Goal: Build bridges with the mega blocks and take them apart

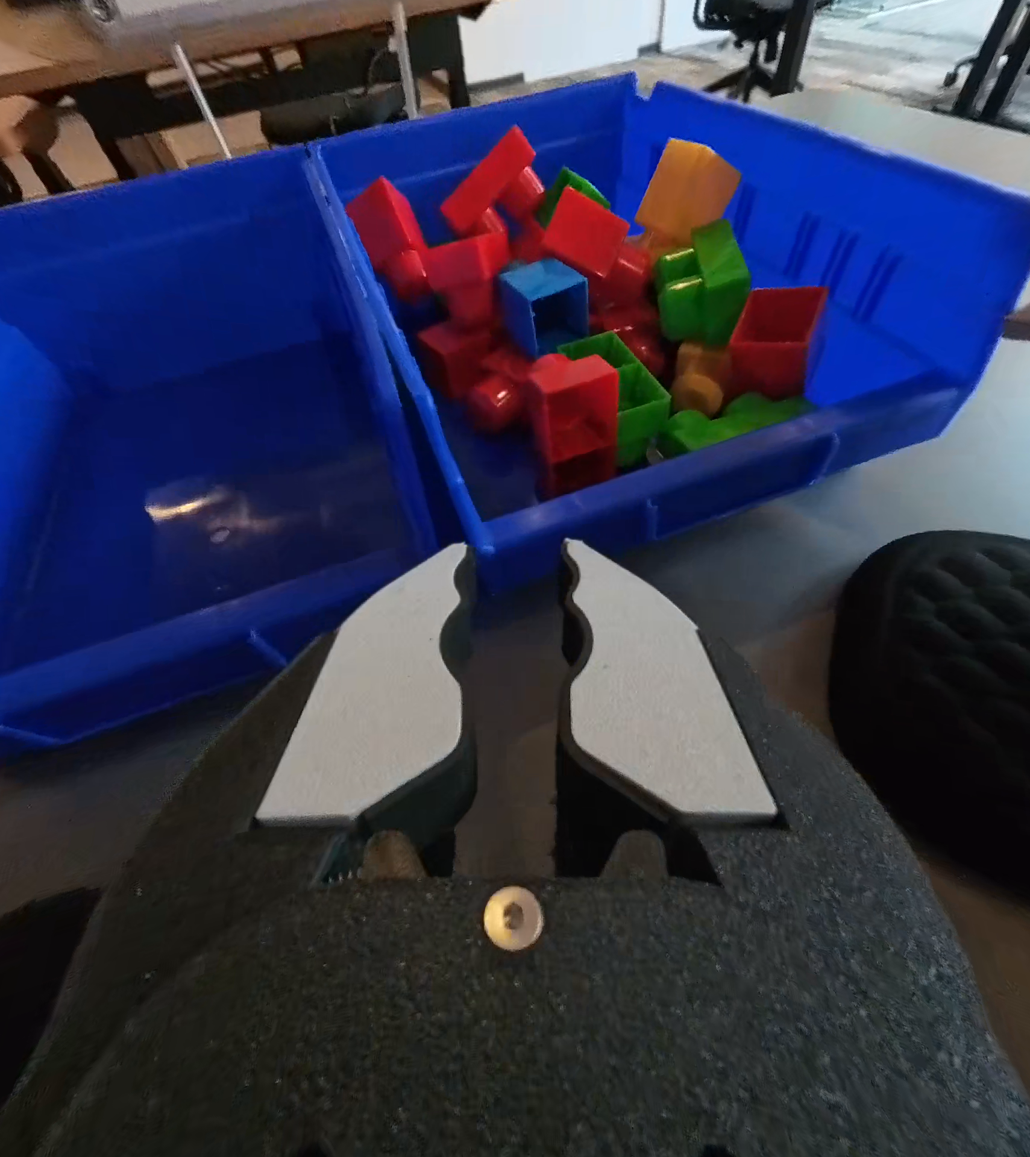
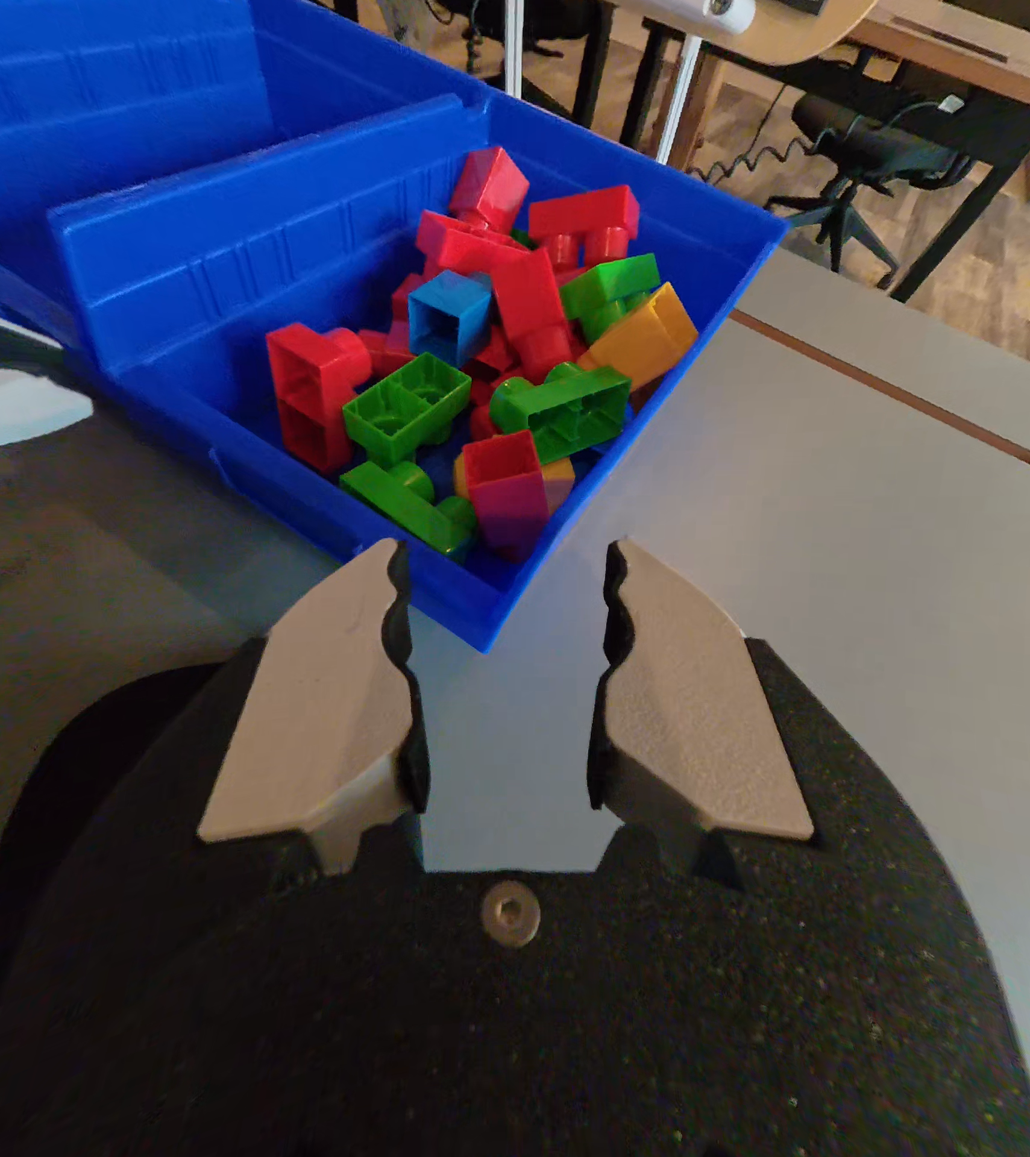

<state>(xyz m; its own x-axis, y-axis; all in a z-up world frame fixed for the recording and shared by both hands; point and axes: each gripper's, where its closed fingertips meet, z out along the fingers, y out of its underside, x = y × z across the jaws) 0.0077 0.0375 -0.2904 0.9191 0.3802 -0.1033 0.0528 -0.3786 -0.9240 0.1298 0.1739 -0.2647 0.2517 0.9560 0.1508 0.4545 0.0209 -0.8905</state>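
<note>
Empty bin: a blue plastic bin (image 1: 124, 388) stands at the left in the left wrist view, nothing inside, glare on its floor; its right wall touches the next bin.
Block bin: a second blue bin (image 1: 656, 494) (image 2: 199, 294) sits just right of the empty one, on the table.
Mega blocks: a loose heap (image 1: 593, 313) (image 2: 468, 350) fills the block bin; mostly red, several green, two or three orange, one blue block (image 1: 540, 300) (image 2: 449, 313) near the middle, open side toward the cameras. None stand assembled on the table.
Left gripper: (image 1: 515, 557) low over the table, just short of the block bin's near left corner; fingers parted by a narrow gap, nothing between them.
Right gripper: (image 2: 506, 551) near the block bin's near right corner; fingers spread wide, nothing held, bare table visible through the gap.
Dark pad: a black quilted cushion-like object (image 1: 963, 707) lies on the table right of the left gripper; what it is I cannot tell.
Surface: a smooth grey table (image 1: 1013, 451) (image 2: 844, 563), matte; a thin dark slot or seam (image 2: 894, 394) crosses it at far right in the right wrist view.
Room: wooden desks (image 1: 218, 37) (image 2: 975, 69) beyond the table, black office chairs (image 1: 744, 37) (image 2: 869, 156) on castors, wood-look floor (image 2: 1000, 269), a coiled cable under the far desk.
</note>
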